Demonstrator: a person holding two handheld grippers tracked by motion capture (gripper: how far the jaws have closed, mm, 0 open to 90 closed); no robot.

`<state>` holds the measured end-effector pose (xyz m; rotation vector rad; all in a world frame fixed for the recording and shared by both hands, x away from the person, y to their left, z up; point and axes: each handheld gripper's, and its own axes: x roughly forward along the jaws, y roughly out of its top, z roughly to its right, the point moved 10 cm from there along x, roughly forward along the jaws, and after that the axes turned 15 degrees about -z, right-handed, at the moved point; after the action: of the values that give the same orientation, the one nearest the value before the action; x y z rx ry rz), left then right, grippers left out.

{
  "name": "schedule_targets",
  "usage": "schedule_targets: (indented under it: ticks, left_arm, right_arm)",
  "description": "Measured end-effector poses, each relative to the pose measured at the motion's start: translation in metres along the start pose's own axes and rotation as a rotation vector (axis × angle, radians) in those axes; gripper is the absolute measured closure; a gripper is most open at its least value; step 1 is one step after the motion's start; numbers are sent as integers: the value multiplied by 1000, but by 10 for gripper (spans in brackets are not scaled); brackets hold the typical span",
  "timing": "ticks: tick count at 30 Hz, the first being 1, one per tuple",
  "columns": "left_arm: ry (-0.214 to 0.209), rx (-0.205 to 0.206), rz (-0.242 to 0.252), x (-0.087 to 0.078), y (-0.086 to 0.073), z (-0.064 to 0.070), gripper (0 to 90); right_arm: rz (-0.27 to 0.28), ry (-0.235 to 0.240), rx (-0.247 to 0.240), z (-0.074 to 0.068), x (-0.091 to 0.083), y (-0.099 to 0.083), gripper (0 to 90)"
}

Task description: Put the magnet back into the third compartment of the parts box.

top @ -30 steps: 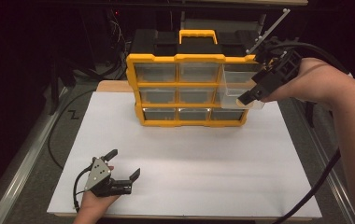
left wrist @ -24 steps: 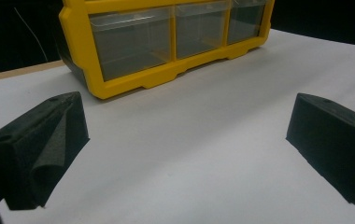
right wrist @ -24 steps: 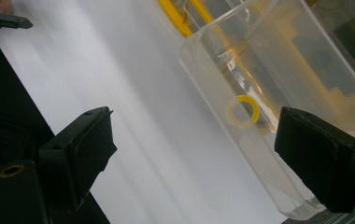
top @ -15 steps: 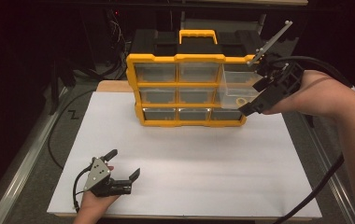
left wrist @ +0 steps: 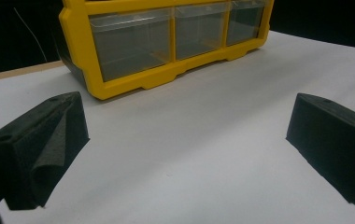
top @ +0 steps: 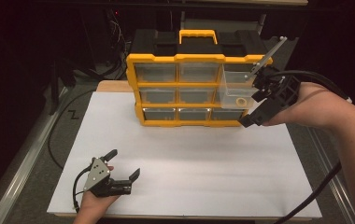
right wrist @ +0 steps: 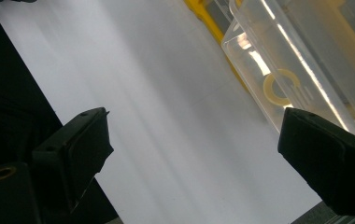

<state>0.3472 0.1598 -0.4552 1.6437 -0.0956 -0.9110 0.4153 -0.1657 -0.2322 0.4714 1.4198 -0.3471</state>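
Note:
A yellow and black organiser [top: 185,60] with clear drawers stands at the back of the white sheet [top: 185,163]. Its middle-right drawer [top: 234,91] is pulled out, and a pale yellow ring [top: 241,101] lies inside. My right gripper [top: 256,105] hovers open just right of that drawer, holding nothing. The right gripper view has the drawer [right wrist: 301,60] and ring [right wrist: 280,86] at upper right, beyond the wide-apart jaws of my right gripper [right wrist: 194,135]. My left gripper [top: 125,163] rests open near the front left. In its own view the left gripper [left wrist: 185,121] faces the organiser's bottom row [left wrist: 166,42].
A wooden board [top: 112,86] peeks out behind the sheet's back left corner. Black cables [top: 56,140] trail along the left of the table, and a metal rail [top: 21,168] runs down that side. Bare white sheet lies between the two grippers.
My right gripper has drifted a little down and toward the front, away from the pulled-out drawer's face. The drawer stays out. The left gripper has not moved.

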Motion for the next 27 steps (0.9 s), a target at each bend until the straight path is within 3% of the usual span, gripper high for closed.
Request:
schedule_targets:
  ticks: [10,27]
  left_arm:
    - [-1,1,0,0,0,0,1]
    - [2,-4,7,-1,0,-1,1]
  right_arm:
    - [-13,11,-1,-5,16,-4,95]
    - [-42,35,5,-16,59,-7,10]
